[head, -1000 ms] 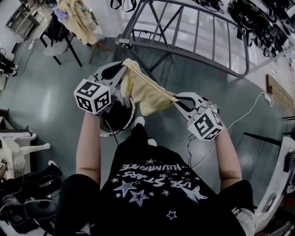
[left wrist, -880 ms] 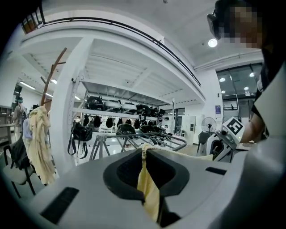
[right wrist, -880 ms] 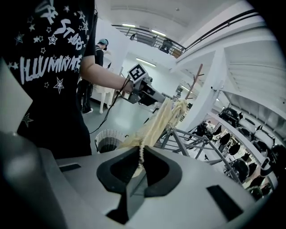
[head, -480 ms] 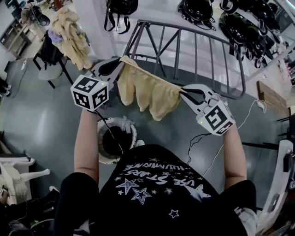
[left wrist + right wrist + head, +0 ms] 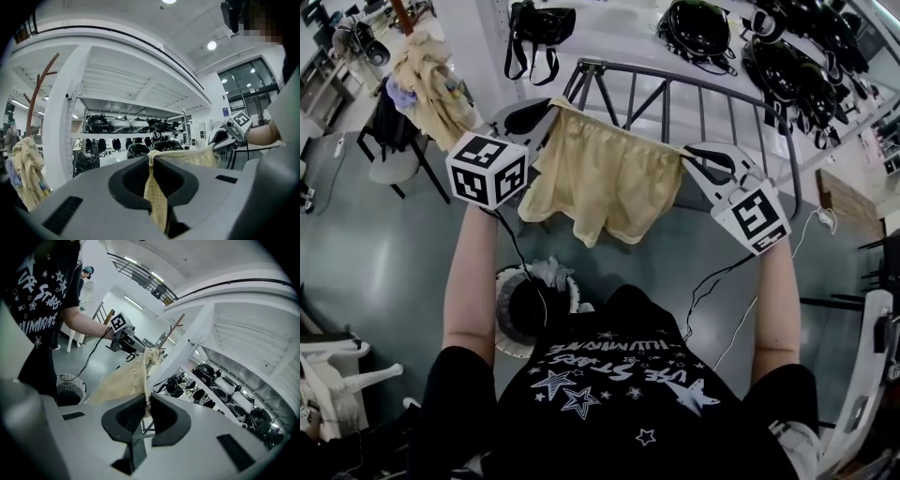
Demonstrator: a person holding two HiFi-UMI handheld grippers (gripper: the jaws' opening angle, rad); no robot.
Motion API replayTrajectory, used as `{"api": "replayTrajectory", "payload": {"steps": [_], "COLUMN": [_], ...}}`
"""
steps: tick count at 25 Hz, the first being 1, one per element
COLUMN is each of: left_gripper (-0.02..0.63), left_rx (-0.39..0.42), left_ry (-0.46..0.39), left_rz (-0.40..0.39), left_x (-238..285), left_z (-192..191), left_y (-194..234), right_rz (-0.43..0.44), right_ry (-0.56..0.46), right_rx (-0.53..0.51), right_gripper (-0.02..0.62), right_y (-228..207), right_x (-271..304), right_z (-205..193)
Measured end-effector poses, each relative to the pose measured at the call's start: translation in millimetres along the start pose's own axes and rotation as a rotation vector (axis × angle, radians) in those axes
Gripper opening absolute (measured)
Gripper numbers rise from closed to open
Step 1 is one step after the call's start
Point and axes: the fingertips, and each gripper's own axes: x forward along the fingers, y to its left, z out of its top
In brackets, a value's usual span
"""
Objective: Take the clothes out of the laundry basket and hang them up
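Both left gripper (image 5: 554, 109) and right gripper (image 5: 683, 155) fingers clamp shorts (image 5: 605, 183) taut beside rack (image 5: 628, 66).

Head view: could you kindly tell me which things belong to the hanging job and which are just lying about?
Job: yellow shorts, left hand-held gripper and right hand-held gripper (both shut on them), laundry basket, grey rack.
Lying about: helmets, black bag, chair.

Ceiling lights (image 5: 212, 45) are glaring overhead, even brightness is filling the room, fisheye is bending the edges, corners are going black.
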Motion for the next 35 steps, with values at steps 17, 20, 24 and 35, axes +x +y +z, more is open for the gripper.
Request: {"api": "replayTrajectory", "payload": {"steps": [17,20,24,35], "left_gripper": [0.043,0.043,0.043,0.043], "left_rx": [-0.031,-0.023,-0.045,-0.097], "left_ry": [0.055,0.073,0.098,0.275], "left_rz": [0.105,0.112,0.115,0.091], "left_x": [153,180,211,266], "left_z": [3,5,-1,-80], "left_y": [91,105,126,160], "right_rz": [-0.031,-0.033,-0.023,0.064], "right_ry": [-0.090,-0.093,-0.081,0.021], "right_rx": [0.071,0.068,0.091,0.181], "right_gripper": [0.041,0.041,0.041,0.041], "right_y": [-168,-196,-221,-214], "right_x": [103,120,146,221], "right_z": [-68,-78,-95,-166]}}
